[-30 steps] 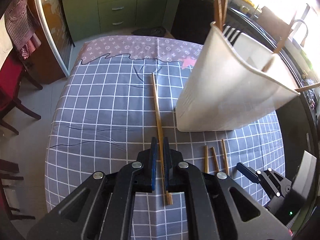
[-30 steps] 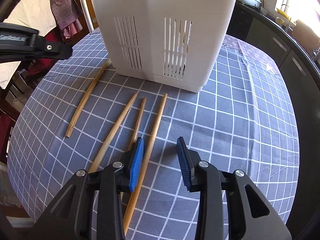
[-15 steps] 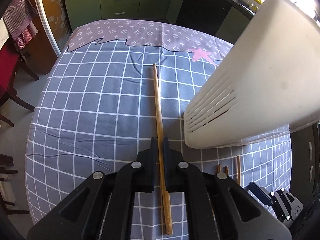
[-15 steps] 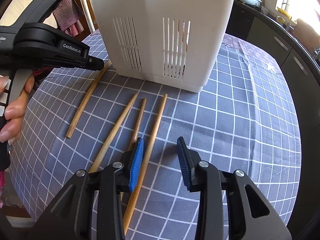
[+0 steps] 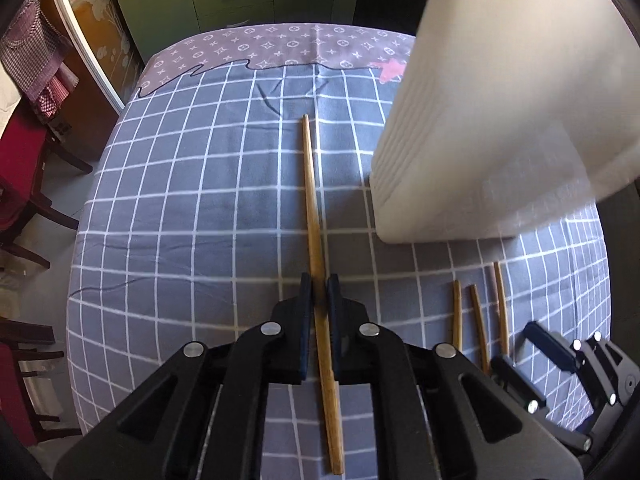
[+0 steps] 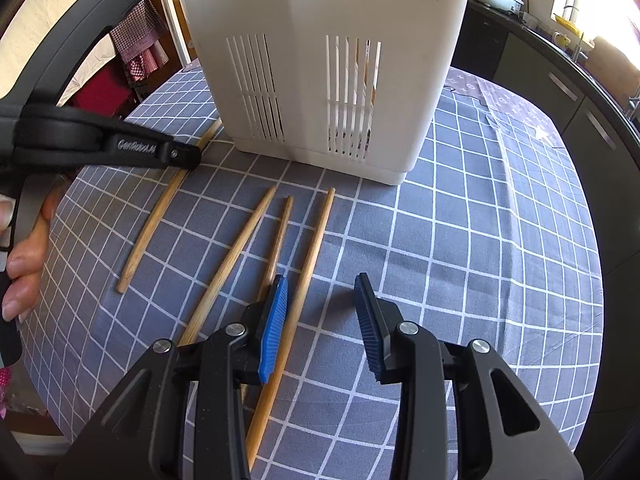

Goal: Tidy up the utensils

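White utensil holder's [image 6: 320, 60] top cut off

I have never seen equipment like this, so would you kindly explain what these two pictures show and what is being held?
A person holds a hand-operated pair of tongs in each hand; a camera on each looks forward along its fingers. One picture is from the left tongs, which are shut on a single chopstick lying on the checked tablecloth. The other is from the right tongs, which are open and grip nothing. Three more chopsticks lie on the cloth by them, one running between the open fingers. Behind stands a white slotted holder. At that picture's left you see the left tongs from the side, with the person's hand.
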`<action>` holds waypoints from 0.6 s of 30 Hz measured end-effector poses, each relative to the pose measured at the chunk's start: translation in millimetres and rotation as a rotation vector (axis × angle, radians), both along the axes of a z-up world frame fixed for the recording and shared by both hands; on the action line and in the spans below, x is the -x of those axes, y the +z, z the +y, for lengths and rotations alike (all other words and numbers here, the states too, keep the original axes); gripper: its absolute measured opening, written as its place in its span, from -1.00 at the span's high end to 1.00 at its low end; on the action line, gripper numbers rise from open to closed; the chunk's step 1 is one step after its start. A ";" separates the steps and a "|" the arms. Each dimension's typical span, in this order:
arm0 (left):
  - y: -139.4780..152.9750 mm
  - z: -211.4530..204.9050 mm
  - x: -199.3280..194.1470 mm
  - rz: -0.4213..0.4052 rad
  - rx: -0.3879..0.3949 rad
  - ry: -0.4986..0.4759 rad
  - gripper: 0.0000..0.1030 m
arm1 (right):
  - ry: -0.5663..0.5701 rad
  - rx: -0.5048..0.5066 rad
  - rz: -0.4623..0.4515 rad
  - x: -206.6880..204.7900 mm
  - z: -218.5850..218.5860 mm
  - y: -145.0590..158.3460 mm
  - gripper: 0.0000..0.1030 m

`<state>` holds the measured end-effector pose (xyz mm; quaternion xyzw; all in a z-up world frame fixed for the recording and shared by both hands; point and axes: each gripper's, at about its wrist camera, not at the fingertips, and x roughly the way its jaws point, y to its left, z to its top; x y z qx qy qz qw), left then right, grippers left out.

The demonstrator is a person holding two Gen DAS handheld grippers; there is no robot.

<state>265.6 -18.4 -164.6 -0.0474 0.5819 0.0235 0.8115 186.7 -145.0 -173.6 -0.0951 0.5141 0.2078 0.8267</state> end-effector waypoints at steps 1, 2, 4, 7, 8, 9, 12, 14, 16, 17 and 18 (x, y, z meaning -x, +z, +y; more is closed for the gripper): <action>0.8 0.3 9.8 0.011 0.002 -0.010 0.85 | 0.001 -0.001 0.000 0.0 -0.1 -0.2 0.32; 0.9 0.5 21.3 0.023 0.004 -0.023 0.85 | 0.002 -0.001 0.000 -0.2 0.3 0.0 0.32; 1.7 1.0 44.8 0.044 0.000 -0.047 0.85 | 0.003 0.000 -0.001 0.4 -0.2 -1.9 0.32; 7.1 3.2 62.6 0.055 0.042 -0.054 0.85 | 0.008 0.001 -0.001 0.9 2.0 -2.4 0.28; 11.4 4.9 61.2 0.042 0.054 -0.049 0.85 | 0.009 0.003 -0.001 1.2 3.4 -2.1 0.26; 15.7 7.2 59.6 0.023 0.057 -0.042 0.83 | 0.008 0.006 -0.002 1.5 5.0 -1.9 0.25; 21.6 11.6 40.7 -0.007 0.040 -0.020 0.60 | 0.009 0.006 0.000 1.3 7.2 -2.8 0.25; 13.9 10.5 29.1 0.021 0.024 -0.023 0.59 | 0.011 0.003 0.003 0.9 7.1 -4.4 0.25; 4.1 10.2 20.7 0.057 0.017 -0.026 0.60 | 0.011 0.004 0.004 0.3 7.8 -4.6 0.25; 5.6 9.8 18.5 0.040 -0.010 -0.028 0.59 | 0.012 0.005 0.004 0.0 8.6 -4.6 0.24; 4.2 11.0 15.5 0.047 -0.018 -0.026 0.60 | 0.012 0.005 0.004 0.1 8.3 -4.9 0.24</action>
